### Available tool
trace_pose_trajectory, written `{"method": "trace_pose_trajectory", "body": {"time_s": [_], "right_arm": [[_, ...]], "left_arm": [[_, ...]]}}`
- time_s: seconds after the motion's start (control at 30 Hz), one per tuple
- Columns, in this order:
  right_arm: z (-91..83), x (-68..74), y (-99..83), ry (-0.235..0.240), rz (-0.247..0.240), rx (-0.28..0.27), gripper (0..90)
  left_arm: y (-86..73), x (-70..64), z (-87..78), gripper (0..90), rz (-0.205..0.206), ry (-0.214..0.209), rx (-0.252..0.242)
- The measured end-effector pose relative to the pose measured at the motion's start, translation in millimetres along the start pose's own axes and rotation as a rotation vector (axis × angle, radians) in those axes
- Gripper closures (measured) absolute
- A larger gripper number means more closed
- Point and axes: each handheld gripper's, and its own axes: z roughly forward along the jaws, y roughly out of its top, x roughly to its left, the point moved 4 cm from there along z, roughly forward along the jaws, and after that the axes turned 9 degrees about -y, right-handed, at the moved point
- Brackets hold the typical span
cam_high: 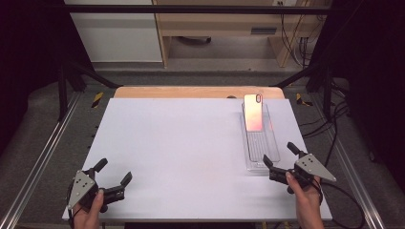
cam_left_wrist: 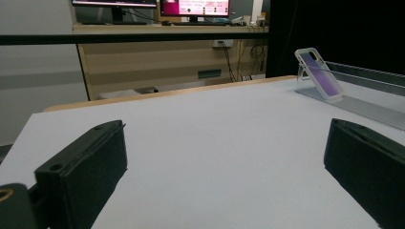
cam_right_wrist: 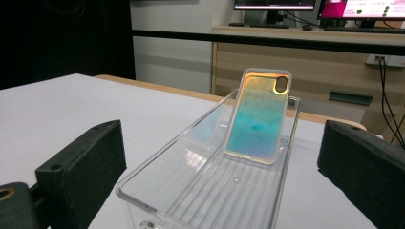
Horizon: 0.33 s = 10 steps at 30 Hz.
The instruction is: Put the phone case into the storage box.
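Tray near end (cut off below) hides phone case foot.

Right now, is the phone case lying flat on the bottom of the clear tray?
No, the phone case stands tilted, leaning against the far end wall of the clear tray.

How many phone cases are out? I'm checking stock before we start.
1. The phone case leans tilted against the far end of the clear tray, on the table's right side; none seem hidden.
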Motion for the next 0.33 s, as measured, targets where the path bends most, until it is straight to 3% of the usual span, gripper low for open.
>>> {"method": "trace_pose_trajectory", "body": {"time_s": [0.33], "right_arm": [[-3.3,10.0,-10.0,0.026,0.022,-0.012,2.1]], "left_arm": [[-0.3,-5.1,4.7,0.6,0.012,-0.012,0.014]]}}
